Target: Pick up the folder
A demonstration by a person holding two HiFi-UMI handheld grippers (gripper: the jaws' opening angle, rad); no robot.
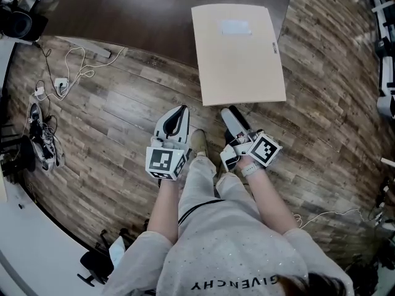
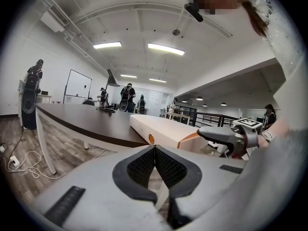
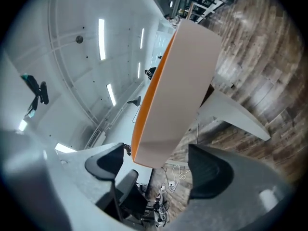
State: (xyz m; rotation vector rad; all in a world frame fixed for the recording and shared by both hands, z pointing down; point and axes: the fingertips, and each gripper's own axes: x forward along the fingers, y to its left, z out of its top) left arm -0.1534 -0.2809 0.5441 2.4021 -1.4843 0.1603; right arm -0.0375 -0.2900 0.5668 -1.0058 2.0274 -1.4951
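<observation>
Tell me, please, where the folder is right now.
In the head view the folder lies top centre on the dark table, its near end overhanging the floor, just ahead of the right gripper and its open jaws.

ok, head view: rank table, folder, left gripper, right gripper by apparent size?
1. table, even though the frame crops it.
2. folder.
3. left gripper and right gripper: they look about alike, so I'm not ranking them.
</observation>
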